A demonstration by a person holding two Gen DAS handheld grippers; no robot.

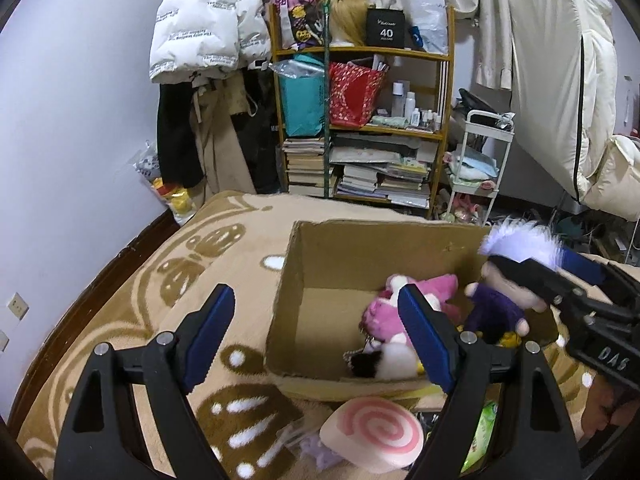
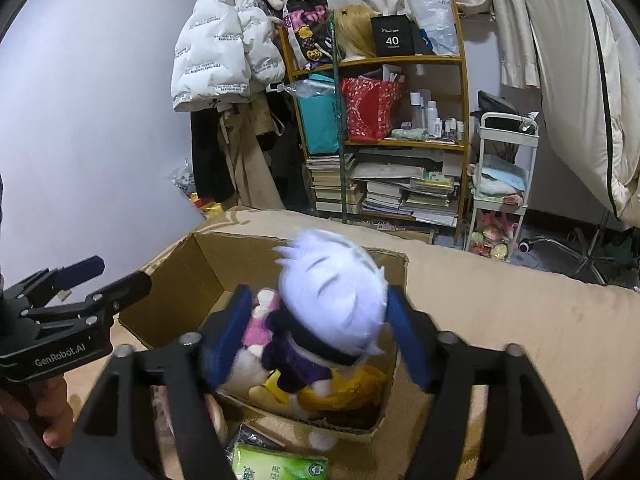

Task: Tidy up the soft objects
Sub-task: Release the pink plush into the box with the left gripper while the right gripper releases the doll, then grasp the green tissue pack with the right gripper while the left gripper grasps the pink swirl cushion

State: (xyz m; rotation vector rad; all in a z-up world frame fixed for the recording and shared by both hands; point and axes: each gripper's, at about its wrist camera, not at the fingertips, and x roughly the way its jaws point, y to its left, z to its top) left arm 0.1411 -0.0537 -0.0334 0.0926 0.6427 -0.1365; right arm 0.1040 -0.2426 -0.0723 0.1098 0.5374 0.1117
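Your right gripper [image 2: 316, 332] is over the open cardboard box [image 2: 192, 276] on the bed. The white-haired doll [image 2: 332, 300] sits between its two blue pads [image 2: 408, 340]. The picture is blurred at the pads, so you cannot tell whether they press the doll's head or stand just clear of it. The doll is upright, long axis near vertical, its white hair toward your camera and its purple body hanging down into the box. In the left wrist view its face points toward the box interior.

Your left gripper [image 1: 316, 332] is spread wide and holds nothing. It hangs above the near left corner of the box, with the blanket [image 1: 120, 320] beneath it.

Count inside the box: one pink plush [image 1: 384, 312], one white plush [image 1: 396, 356] and one yellow plush [image 2: 348, 392], all lying under or beside the doll.

Count outside the box, against its near wall: one pink spiral cushion [image 1: 372, 436] and one green tissue pack [image 2: 280, 466].
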